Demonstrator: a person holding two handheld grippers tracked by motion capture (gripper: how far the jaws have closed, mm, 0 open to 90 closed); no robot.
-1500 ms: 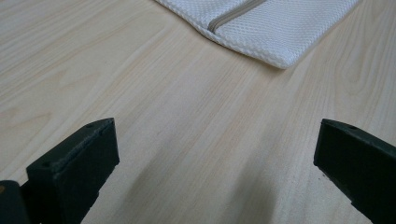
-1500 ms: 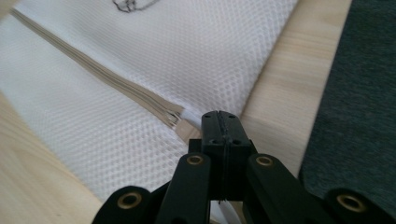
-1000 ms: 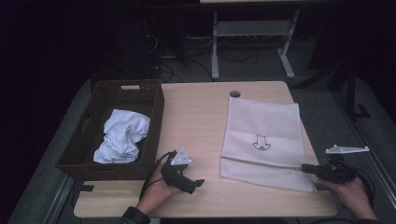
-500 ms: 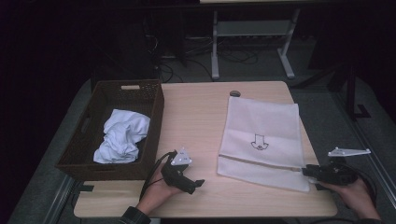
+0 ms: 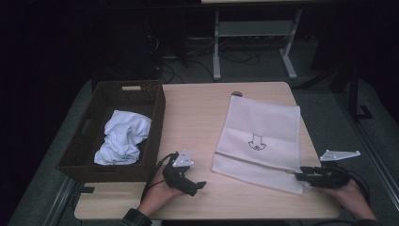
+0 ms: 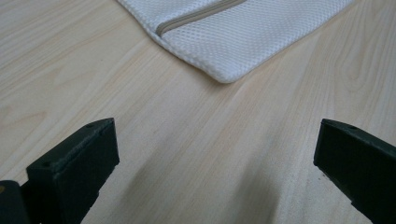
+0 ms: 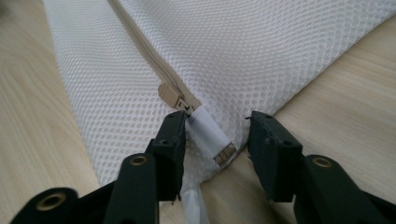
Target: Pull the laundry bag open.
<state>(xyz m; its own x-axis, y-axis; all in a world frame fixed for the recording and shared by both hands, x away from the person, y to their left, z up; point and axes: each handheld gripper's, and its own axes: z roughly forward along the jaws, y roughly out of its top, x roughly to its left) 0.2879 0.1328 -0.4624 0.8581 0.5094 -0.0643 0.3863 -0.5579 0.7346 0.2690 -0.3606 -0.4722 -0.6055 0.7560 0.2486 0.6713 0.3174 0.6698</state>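
Right gripper [image 7: 215, 135] had just been opening; jaws now part-open, straddling the zipper pull [image 7: 175, 98] at the mesh bag's [image 5: 261, 139] near corner, not pinching; bag flat on table [image 5: 197, 113]; pull looked released. Left gripper [image 6: 215, 158] wide, empty.

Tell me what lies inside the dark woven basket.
The dark woven basket holds a crumpled white cloth lying toward its near end. Whatever lies beneath the cloth is covered, and the far floor is too dark to read.

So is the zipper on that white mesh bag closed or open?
Closed: the zipper teeth run joined across the mesh bag, slider at its corner end.
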